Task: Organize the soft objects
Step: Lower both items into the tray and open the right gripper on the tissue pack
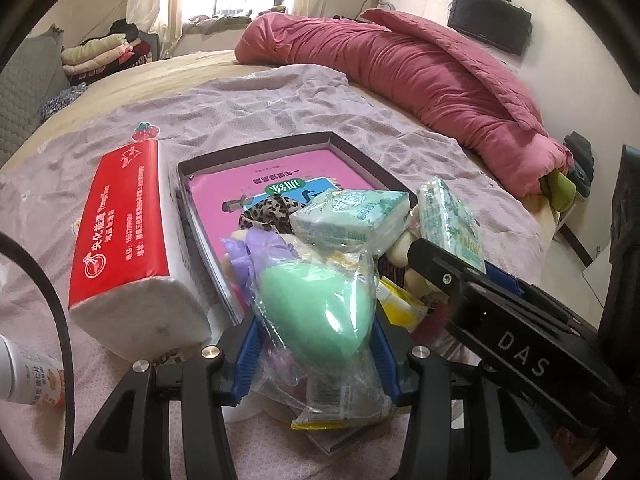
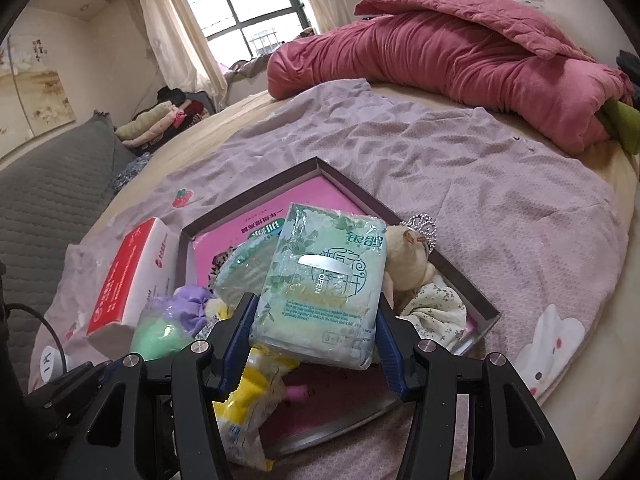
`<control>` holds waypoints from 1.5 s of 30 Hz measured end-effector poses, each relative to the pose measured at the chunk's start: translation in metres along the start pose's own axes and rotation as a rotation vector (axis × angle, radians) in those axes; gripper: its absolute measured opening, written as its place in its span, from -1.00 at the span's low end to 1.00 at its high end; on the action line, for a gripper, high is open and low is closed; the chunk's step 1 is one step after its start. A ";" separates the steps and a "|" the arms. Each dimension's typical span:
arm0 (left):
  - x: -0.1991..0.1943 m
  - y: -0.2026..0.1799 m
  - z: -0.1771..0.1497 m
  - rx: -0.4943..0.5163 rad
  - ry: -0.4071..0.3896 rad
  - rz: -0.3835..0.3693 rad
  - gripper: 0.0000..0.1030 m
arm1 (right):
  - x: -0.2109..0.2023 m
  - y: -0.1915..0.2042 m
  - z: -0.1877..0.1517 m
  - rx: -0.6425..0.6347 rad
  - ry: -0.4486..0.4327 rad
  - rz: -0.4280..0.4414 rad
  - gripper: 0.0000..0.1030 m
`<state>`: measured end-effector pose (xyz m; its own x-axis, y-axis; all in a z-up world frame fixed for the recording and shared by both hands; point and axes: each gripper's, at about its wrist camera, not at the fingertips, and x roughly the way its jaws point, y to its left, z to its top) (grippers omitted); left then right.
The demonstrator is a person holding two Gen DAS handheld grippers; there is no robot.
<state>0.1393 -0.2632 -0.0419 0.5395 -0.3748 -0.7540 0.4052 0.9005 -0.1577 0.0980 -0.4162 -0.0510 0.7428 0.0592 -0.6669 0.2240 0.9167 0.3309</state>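
Between the blue pads of the left gripper (image 1: 316, 344), in the left wrist view, a green egg-shaped sponge (image 1: 320, 312) in a clear wrapper is clamped, the jaws closed on it from both sides; its lower wrapper end hangs below the pads and hides what lies under it. Just beyond the jaws stands one shallow dark-rimmed box (image 1: 256, 148) on the bed, a pink book (image 1: 280, 176) flat inside it, its near half buried under a heap: one leopard-print cloth (image 1: 266, 210), one purple scrunchie (image 1: 256, 246), one pale green tissue pack (image 1: 352, 212) and a yellow packet (image 1: 400, 304), with cream plush parts too covered to make out. Left of the jaws lies one red tissue pack (image 1: 124, 224); a white bottle (image 1: 24, 380) is cut off at the left edge. To the right the right gripper (image 1: 452, 248) reaches in, holding a second pale green pack. In the right wrist view the right gripper (image 2: 316, 324) has its jaws pressed on that green pack (image 2: 324, 284), which stands tilted and blocks most of the box (image 2: 472, 292) behind it. Right of the jaws one cream plush toy (image 2: 408, 252) shows partly, a small silver crown (image 2: 420, 226) on its head and floral cloth (image 2: 436, 304) below it. Left of the jaws the green sponge (image 2: 160, 336) and the scrunchie (image 2: 190, 302) peek out; beneath the jaws the yellow packet (image 2: 244, 408) lies crumpled. One rolled pink quilt (image 2: 460, 56) lies well beyond on the bed (image 2: 600, 360).
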 end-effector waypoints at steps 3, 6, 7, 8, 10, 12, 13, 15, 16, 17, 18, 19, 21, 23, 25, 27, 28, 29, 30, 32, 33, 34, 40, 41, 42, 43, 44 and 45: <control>0.005 0.003 0.001 -0.007 0.009 0.007 -0.03 | 0.005 0.000 0.001 0.001 0.008 -0.001 0.11; 0.009 0.006 0.000 -0.022 0.014 -0.001 -0.03 | 0.011 -0.001 0.003 0.007 0.013 0.002 0.11; 0.010 0.007 0.000 -0.023 0.015 -0.003 -0.03 | 0.013 -0.001 0.004 0.009 0.014 0.003 0.11; 0.010 0.006 0.001 -0.021 0.014 -0.003 -0.03 | 0.015 -0.001 0.004 0.010 0.015 0.002 0.11; 0.011 0.006 0.001 -0.020 0.013 -0.001 -0.03 | 0.019 -0.001 0.006 0.012 0.018 0.003 0.11; 0.012 0.007 0.002 -0.024 0.014 -0.004 -0.03 | 0.021 0.000 0.006 0.011 0.018 0.009 0.13; 0.012 0.006 0.002 -0.025 0.013 -0.004 -0.03 | 0.020 0.000 0.006 0.010 0.019 0.012 0.14; 0.013 0.007 0.001 -0.027 0.014 -0.011 -0.02 | 0.019 0.001 0.005 0.007 0.014 0.016 0.14; 0.013 0.007 0.001 -0.029 0.014 -0.012 -0.02 | 0.019 0.001 0.005 0.007 0.013 0.018 0.15; 0.013 0.008 0.001 -0.032 0.014 -0.014 -0.02 | 0.018 0.001 0.005 0.009 0.013 0.019 0.15; 0.013 0.008 0.001 -0.034 0.015 -0.016 -0.02 | 0.018 0.001 0.005 0.009 0.012 0.018 0.15; 0.013 0.008 0.001 -0.036 0.015 -0.018 -0.02 | 0.018 0.001 0.005 0.011 0.011 0.020 0.15; 0.013 0.009 0.000 -0.035 0.015 -0.021 -0.02 | 0.017 0.001 0.005 0.014 0.008 0.025 0.20; 0.013 0.009 0.000 -0.038 0.015 -0.023 -0.02 | 0.016 0.001 0.005 0.015 0.004 0.032 0.29; 0.013 0.010 0.000 -0.044 0.014 -0.025 -0.02 | 0.015 0.001 0.005 0.013 0.000 0.030 0.32; 0.013 0.011 0.000 -0.049 0.015 -0.029 -0.02 | 0.013 0.000 0.005 0.017 -0.010 0.032 0.37; 0.013 0.011 -0.001 -0.051 0.014 -0.029 -0.02 | 0.012 0.000 0.005 0.020 -0.014 0.031 0.38; 0.012 0.012 -0.001 -0.052 0.013 -0.030 -0.02 | 0.010 -0.002 0.005 0.025 -0.022 0.032 0.40; 0.011 0.012 -0.001 -0.053 0.013 -0.031 -0.02 | 0.008 -0.003 0.005 0.031 -0.028 0.038 0.42; 0.010 0.013 -0.001 -0.057 0.010 -0.031 -0.02 | 0.006 -0.005 0.005 0.042 -0.036 0.036 0.42; 0.010 0.015 -0.001 -0.060 0.010 -0.032 -0.02 | 0.005 -0.007 0.005 0.048 -0.038 0.037 0.42; 0.010 0.016 -0.001 -0.063 0.011 -0.034 -0.02 | 0.002 -0.009 0.004 0.057 -0.043 0.035 0.42; 0.009 0.023 0.002 -0.086 0.005 -0.031 -0.02 | -0.005 -0.016 0.003 0.086 -0.054 0.042 0.42; 0.009 0.025 0.003 -0.096 0.006 -0.035 -0.02 | -0.005 -0.017 0.003 0.088 -0.055 0.043 0.42; 0.009 0.026 0.004 -0.101 0.006 -0.035 -0.02 | -0.005 -0.017 0.003 0.090 -0.054 0.042 0.42; 0.009 0.028 0.005 -0.106 0.005 -0.034 -0.02 | -0.005 -0.017 0.003 0.091 -0.053 0.042 0.42; 0.009 0.029 0.005 -0.111 0.004 -0.033 -0.02 | -0.004 -0.017 0.003 0.091 -0.049 0.045 0.42; 0.010 0.030 0.006 -0.116 0.003 -0.034 -0.02 | -0.004 -0.017 0.003 0.091 -0.047 0.044 0.42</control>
<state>0.1616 -0.2411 -0.0500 0.5245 -0.4048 -0.7490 0.3346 0.9069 -0.2559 0.0930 -0.4332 -0.0522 0.7812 0.0781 -0.6194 0.2452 0.8740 0.4195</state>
